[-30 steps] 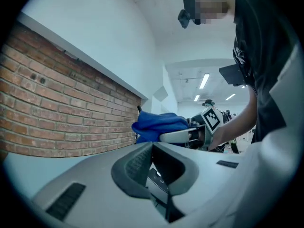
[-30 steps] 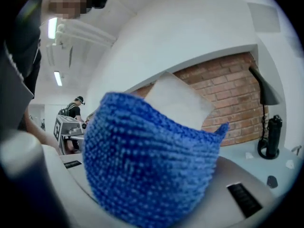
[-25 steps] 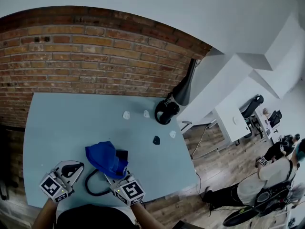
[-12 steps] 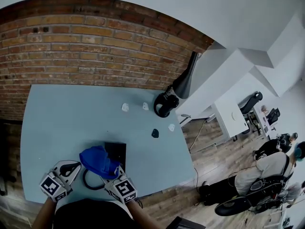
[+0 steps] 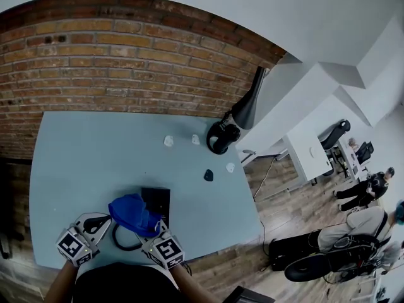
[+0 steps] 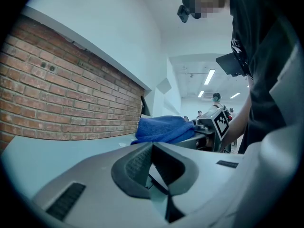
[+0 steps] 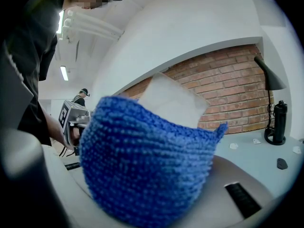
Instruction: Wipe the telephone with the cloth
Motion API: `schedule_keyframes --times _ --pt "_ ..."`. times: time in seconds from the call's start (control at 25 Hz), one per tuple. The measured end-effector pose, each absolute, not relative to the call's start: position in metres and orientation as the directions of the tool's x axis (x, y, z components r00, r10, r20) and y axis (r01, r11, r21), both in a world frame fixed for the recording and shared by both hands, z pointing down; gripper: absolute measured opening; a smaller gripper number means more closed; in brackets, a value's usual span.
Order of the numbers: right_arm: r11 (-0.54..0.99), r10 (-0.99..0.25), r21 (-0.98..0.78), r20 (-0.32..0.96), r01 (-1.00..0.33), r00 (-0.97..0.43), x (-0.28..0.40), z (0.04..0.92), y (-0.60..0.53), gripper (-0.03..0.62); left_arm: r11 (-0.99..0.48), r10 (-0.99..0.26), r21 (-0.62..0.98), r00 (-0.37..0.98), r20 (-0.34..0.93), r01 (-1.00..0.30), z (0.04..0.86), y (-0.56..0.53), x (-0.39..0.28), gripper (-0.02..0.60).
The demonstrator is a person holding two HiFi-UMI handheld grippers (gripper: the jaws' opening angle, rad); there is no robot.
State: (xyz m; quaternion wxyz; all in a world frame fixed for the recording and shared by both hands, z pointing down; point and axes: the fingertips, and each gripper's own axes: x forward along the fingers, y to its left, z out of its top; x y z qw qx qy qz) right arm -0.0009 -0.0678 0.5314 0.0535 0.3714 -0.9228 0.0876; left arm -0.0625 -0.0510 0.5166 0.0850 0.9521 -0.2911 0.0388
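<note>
Wiping appears to be the step in hand, as we judge it: the right gripper (image 5: 153, 237) has its 2 jaws clamped on a bunched blue cloth (image 5: 131, 212), and in the right gripper view the knitted fabric fills the space between them. From the head view we see the cloth resting over the left part of the telephone (image 5: 159, 198). The telephone is a flat black unit lying near the front edge of the pale blue table (image 5: 88, 163), with its dark cord (image 5: 118, 240) looping toward the person. The left gripper (image 6: 152, 148) is held just left of the cord, its 2 ribbed pads (image 6: 135, 165) pressed together at the tips with nothing between them. The telephone's right side lies uncovered, so we think the next move calls for dragging the cloth across that bare surface with light downward pressure, perhaps with the left gripper steadying the unit. We can read no brand, label or lettering on the telephone, the cloth or the black desk lamp (image 5: 222, 136). The only printed marks are black-and-white square markers on each gripper's cube (image 5: 165, 251).
</note>
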Motion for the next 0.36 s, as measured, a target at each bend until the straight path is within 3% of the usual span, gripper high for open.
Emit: schedule_keyframes --times 0.36 --pt "0.712 -0.67 -0.128 0.17 -0.69 -0.723 -0.0007 0.5325 -0.0661 0.115 -0.808 -0.553 0.154 0.822 0.138 -0.569 0.5195 -0.0485 -0.0618 0.021"
